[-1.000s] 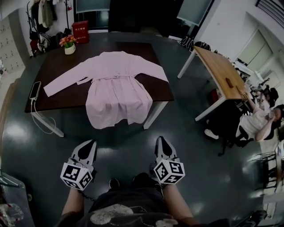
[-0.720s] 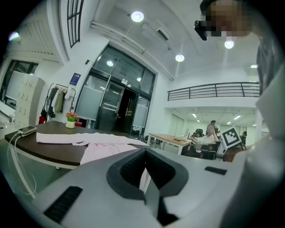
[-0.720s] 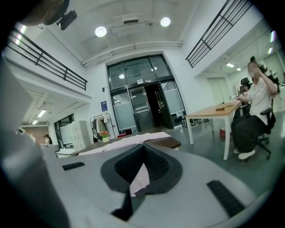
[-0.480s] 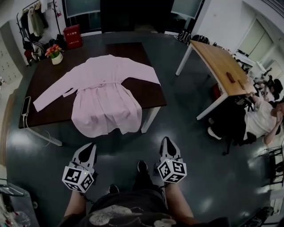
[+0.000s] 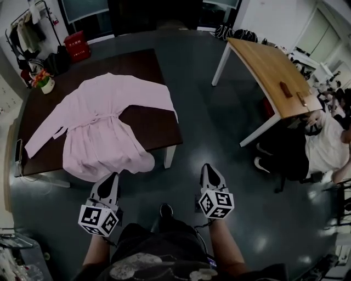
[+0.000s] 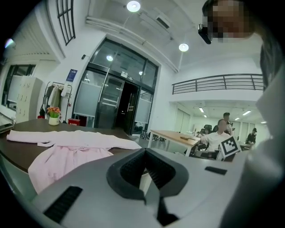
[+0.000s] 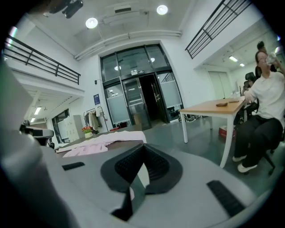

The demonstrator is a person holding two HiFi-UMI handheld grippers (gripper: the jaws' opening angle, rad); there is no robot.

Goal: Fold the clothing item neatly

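Pink robe (image 5: 104,123) lies flat on table (image 5: 156,131), hem drooping off near edge. Looks light, soft, floppy; I'd pinch cuffs or hem corners. L gripper (image 5: 111,176) & R gripper (image 5: 209,168) both pressed together, empty

Head view's kinda dim, glossy dark floor (image 5: 219,137) bouncing soft glare; gripper views brighter under round ceiling lights (image 6: 133,6), heavy fisheye edges.
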